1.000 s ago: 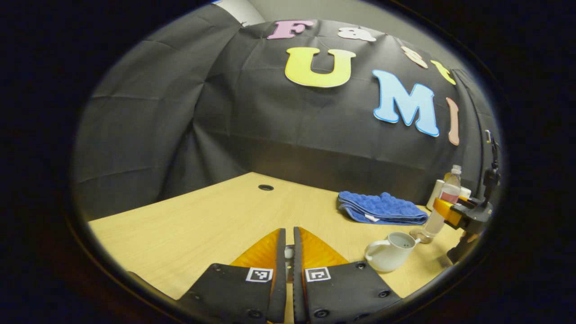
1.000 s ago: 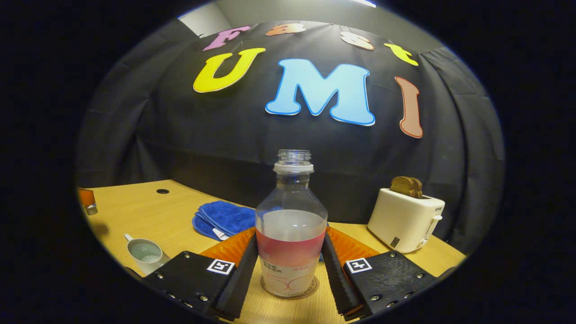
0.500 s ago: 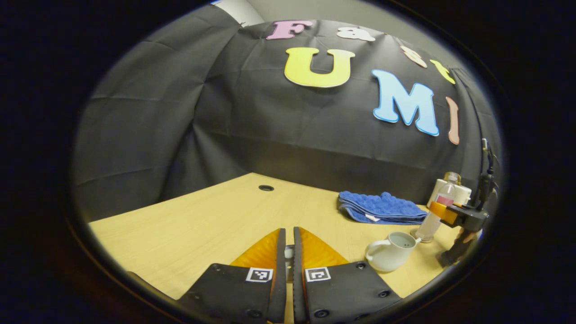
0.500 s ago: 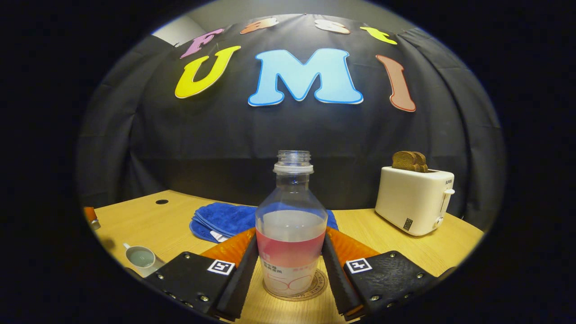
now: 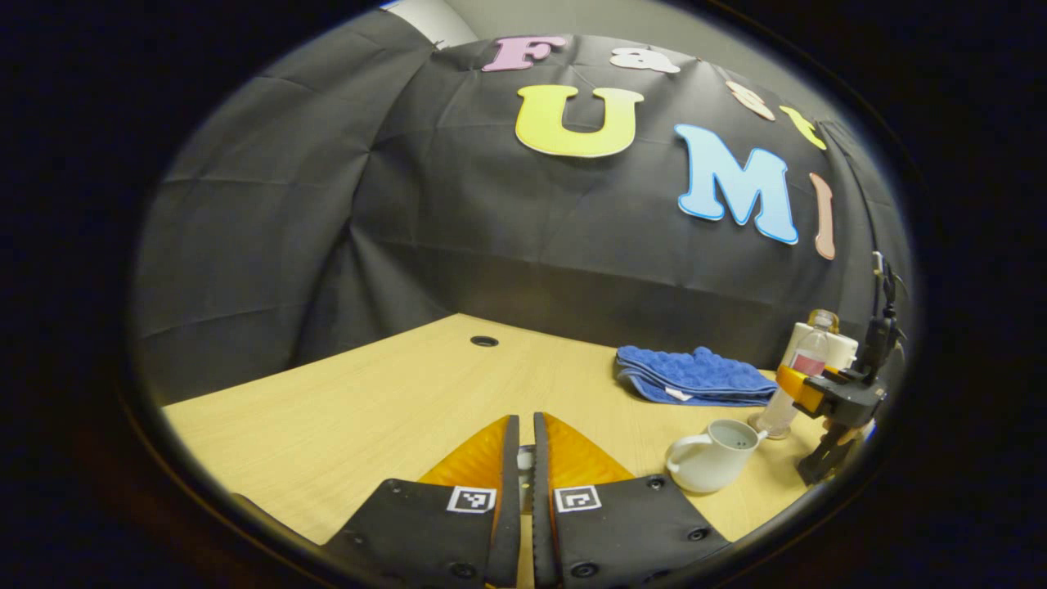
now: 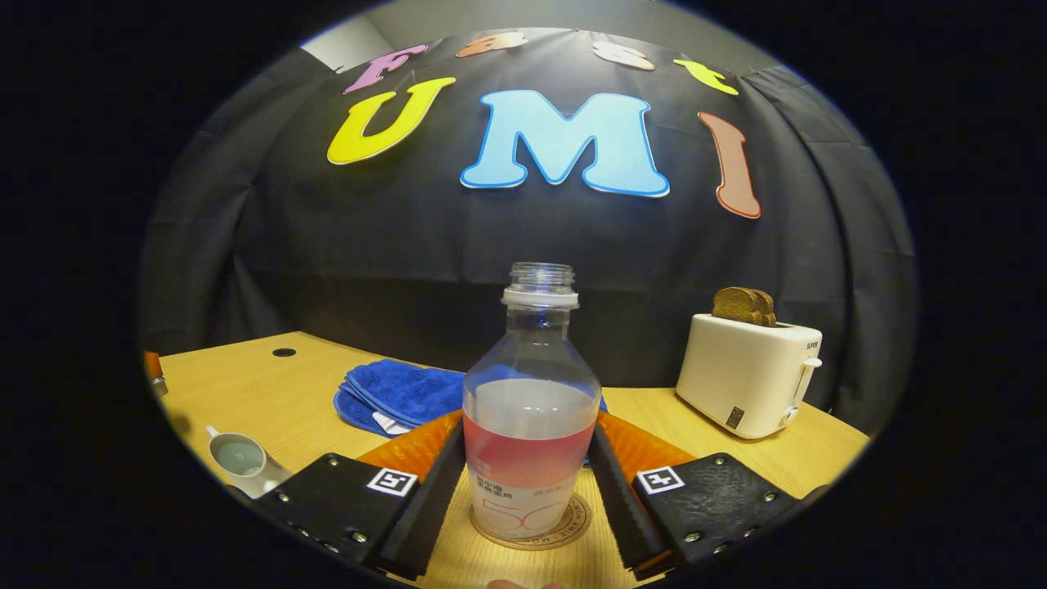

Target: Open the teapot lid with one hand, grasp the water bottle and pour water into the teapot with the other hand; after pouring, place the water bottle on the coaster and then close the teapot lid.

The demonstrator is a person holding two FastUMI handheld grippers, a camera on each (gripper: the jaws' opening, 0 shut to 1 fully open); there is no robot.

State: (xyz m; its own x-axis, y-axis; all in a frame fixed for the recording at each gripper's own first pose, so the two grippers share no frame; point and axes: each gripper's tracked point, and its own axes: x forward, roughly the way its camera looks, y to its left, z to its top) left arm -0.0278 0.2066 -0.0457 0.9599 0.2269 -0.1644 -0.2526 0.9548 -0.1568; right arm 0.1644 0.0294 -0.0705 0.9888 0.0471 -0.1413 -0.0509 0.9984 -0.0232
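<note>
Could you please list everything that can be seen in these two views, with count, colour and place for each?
water bottle: one, clear with a pink label band, uncapped, upright on the coaster between the right gripper's fingers
coaster: one, brown, round, under the bottle
teapot: one, white, lid off, left of the bottle
lid: one, pale, barely seen between the left gripper's fingers
cloth: one, blue, folded, behind the teapot
toaster: one, white, right rear of the table
toast: brown, sticking out of the toaster; count unclear
table: one, light wood, with a cable hole
right gripper: fingers on both sides of the bottle
left gripper: nearly shut, above the table
</note>
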